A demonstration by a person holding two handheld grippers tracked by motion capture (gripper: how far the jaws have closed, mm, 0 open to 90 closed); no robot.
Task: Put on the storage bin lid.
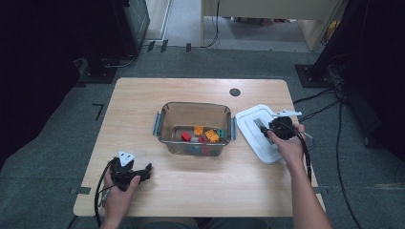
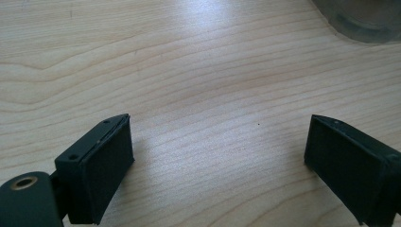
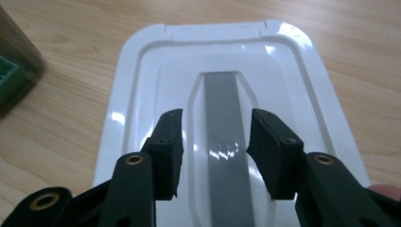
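Note:
A white lid (image 1: 248,130) with a grey handle strip (image 3: 222,94) lies flat on the wooden table, right of a clear plastic box (image 1: 193,104). The box holds several small toy bricks (image 1: 203,135) in red, orange and green. My right gripper (image 1: 263,125) points down at the lid (image 3: 142,71). Its jaws (image 3: 216,116) stand on either side of the grey strip, with a gap to each pad, so it is open. My left gripper (image 1: 145,170) rests low over bare wood near the table's front left, jaws wide open (image 2: 217,137) with nothing between them.
A dark round grommet (image 1: 234,92) sits in the tabletop behind the lid. A corner of the clear box (image 2: 364,23) shows ahead of the left gripper, and its wall (image 3: 14,71) to the left of the lid. Cables (image 1: 334,119) run over the floor at the right.

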